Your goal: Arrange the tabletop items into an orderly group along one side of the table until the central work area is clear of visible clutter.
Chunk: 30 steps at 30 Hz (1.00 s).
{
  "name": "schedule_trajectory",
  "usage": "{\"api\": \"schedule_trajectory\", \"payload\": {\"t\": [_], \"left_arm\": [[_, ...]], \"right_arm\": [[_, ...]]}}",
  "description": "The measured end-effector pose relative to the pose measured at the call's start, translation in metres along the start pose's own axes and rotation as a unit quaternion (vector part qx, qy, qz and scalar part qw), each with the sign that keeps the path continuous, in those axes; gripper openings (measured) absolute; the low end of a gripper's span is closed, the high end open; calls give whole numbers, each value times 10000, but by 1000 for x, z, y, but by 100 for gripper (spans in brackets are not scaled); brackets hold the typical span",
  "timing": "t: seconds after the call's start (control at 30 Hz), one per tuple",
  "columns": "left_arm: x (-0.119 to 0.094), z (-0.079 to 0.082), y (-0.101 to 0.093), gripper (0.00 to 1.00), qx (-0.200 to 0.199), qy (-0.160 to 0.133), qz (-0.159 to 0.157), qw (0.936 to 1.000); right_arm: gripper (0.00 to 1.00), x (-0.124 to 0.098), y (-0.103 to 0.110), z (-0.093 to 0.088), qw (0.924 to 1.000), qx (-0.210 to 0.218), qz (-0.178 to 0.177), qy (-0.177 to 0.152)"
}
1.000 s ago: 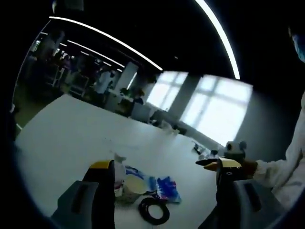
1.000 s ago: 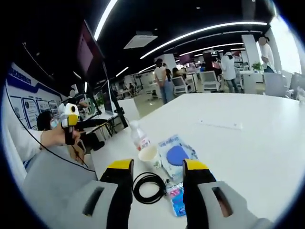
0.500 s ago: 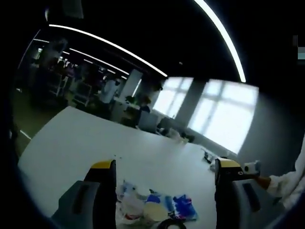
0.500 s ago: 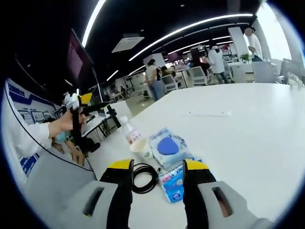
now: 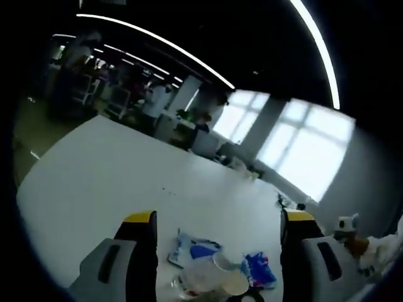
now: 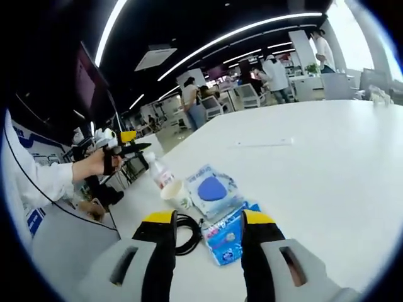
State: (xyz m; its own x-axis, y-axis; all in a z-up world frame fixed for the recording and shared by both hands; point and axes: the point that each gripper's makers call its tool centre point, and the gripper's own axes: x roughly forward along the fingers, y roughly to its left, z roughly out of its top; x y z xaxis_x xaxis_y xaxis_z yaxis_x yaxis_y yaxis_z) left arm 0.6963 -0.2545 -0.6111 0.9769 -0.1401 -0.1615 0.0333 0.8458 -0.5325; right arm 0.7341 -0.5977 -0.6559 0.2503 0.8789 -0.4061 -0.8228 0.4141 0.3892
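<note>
While both sets of fingers stand spread and empty, the right gripper (image 6: 209, 229) is the nearer: the small blue packet (image 6: 225, 236) lies straight ahead between its fingers. Beside that packet lie the black cable coil (image 6: 186, 224), paper cup (image 6: 174, 193), bottle (image 6: 161, 175) and larger blue pouch (image 6: 213, 189), clustered near the white surface (image 6: 315, 163) edge; the left gripper (image 5: 214, 220) hovers above them

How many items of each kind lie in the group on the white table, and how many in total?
Clear plastic bottle with red label: 1
White paper cup: 1
Black coiled cable: 1
Blue and white packets: 2, the larger, the smaller
Total: 5
</note>
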Motion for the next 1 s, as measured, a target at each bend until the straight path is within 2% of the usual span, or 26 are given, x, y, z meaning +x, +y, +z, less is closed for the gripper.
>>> {"api": "schedule_trajectory", "payload": {"t": [0.1,0.17,0.3,0.4,0.5,0.57,0.6,0.7,0.87,1.0], "left_arm": [[13,-2,23,74,-84,187,199,9996],[20,-4,31,73,-29,276,282,9992],[24,-1,29,69,267,300,417,9983],[17,7,5,68,611,135,532,9966],[6,3,-28,68,956,192,484,9941],[-3,-6,-52,68,893,180,617,9939],[-4,-8,-56,67,852,161,658,9941],[-11,-30,-97,66,790,203,610,9948],[-9,-67,-145,67,792,446,586,9941],[-3,-93,-161,66,422,619,678,9949]], "right_arm": [[37,8,1,1,10000,78,-31,-7],[37,12,1,-1,10000,30,-67,65],[37,17,-6,-8,9992,-213,-236,252],[37,14,-16,-13,9966,-598,-302,470],[37,13,-31,-12,9940,-841,-292,635],[37,15,-41,-9,9929,-946,-283,656],[37,16,-45,-7,9927,-967,-272,664],[37,21,-52,-4,9915,-1074,-226,705],[37,28,-55,1,9911,-1139,-44,694],[37,31,-55,4,9904,-1195,102,684]]}}
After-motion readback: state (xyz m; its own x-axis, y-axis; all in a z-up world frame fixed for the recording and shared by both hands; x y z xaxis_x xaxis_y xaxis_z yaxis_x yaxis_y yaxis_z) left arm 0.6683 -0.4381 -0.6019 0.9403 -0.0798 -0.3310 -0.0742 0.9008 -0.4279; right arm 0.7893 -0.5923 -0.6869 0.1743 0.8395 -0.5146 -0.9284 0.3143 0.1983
